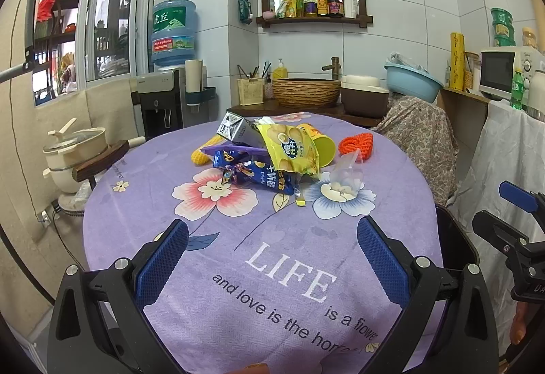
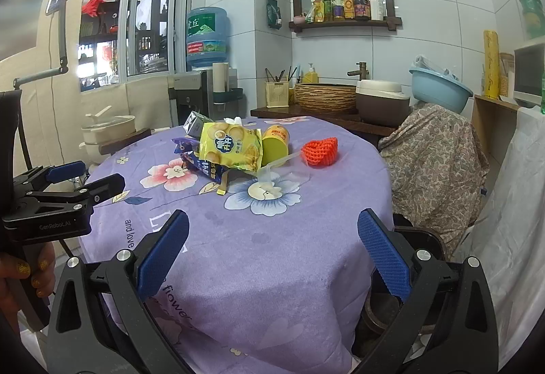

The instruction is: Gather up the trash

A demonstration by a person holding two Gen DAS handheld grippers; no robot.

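A crinkly yellow snack bag (image 1: 293, 149) lay on a blue wrapper (image 1: 252, 174), near the yellow cup (image 1: 320, 144). Both the left gripper (image 1: 272, 248) and the right gripper (image 2: 272, 244) were wide and held nothing.

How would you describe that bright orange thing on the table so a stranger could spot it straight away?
Start at the round table with the purple flowered cloth. Near its far side lies a heap of snack wrappers; look just right of the tipped yellow cup. There sits the orange foam net sleeve, the only orange, mesh-textured item, lying apart from the heap.
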